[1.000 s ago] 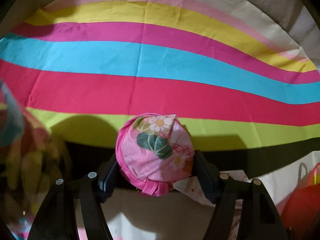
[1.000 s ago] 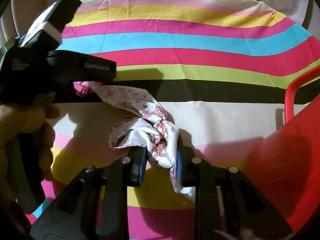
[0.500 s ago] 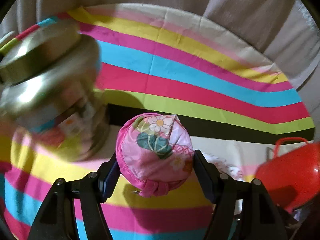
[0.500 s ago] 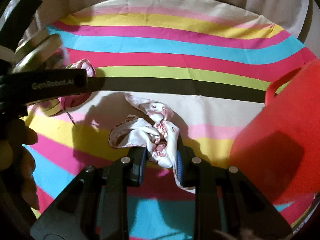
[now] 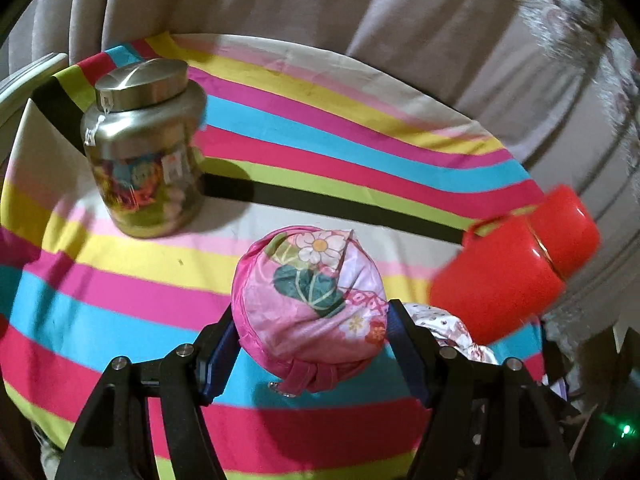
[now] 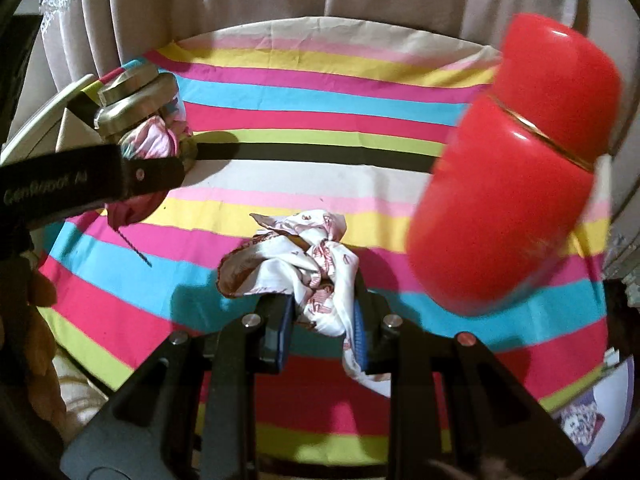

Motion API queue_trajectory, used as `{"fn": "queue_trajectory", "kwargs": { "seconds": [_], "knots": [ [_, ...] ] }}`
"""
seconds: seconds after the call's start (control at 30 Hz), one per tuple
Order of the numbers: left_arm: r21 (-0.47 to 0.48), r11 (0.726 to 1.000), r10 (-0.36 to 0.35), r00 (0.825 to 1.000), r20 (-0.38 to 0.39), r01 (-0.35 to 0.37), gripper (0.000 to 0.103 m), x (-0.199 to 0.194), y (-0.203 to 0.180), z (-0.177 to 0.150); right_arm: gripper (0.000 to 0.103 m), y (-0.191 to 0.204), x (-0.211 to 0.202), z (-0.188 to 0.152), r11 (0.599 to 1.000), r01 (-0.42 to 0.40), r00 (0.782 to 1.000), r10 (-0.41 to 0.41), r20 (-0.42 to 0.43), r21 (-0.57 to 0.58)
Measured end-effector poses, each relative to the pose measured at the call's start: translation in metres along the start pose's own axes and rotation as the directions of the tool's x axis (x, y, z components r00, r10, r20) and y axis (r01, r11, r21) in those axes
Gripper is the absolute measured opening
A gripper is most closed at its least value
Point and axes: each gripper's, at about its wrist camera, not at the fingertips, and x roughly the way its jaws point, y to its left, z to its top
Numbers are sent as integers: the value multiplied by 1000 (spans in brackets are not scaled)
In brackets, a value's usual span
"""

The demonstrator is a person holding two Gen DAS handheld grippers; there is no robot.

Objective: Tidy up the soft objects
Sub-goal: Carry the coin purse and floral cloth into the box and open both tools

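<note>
Both loads now raised clear of striped cloth (image 5: 120, 304): left gripper (image 5: 310, 334) clamps pink floral pouch (image 5: 310, 296), right gripper (image 6: 322, 316) pinches white scarf (image 6: 304, 264). Red container (image 6: 508, 184) looms closer; deposit likely next.

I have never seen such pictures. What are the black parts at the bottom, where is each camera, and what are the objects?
No robot is here. A person holds two hand tools, each ending in a two-finger claw with a wide-angle camera looking along its fingers. The black parts are those fingers.

In the left view, the left claw is closed on a pink flowered cloth ball. In the right view, the right claw pinches a crumpled white patterned cloth.

Below lies a striped tablecloth. On it stand a jar with a metal lid and a red lidded container, blurred.
</note>
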Motion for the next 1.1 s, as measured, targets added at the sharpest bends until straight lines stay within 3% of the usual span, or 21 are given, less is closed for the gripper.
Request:
{"fn": "queue_trajectory", "kwargs": {
  "seconds": [0.27,0.5,0.7,1.1],
  "knots": [
    [42,996,-79,997,-18,80,70,-40,-41,-50,29,-47,-57,-44,995,53,998,-55,25,88],
    [132,970,-196,978,-66,203,70,-65,-103,-94,29,-94,-115,-83,979,140,988,-149,51,146],
    [217,930,-279,954,-109,297,70,-83,-163,-125,29,-148,-161,-125,945,229,969,-244,37,232],
    [384,837,-330,920,-213,389,70,-87,-269,-177,29,-249,-208,-189,842,368,921,-388,-30,395]
  ]
}}
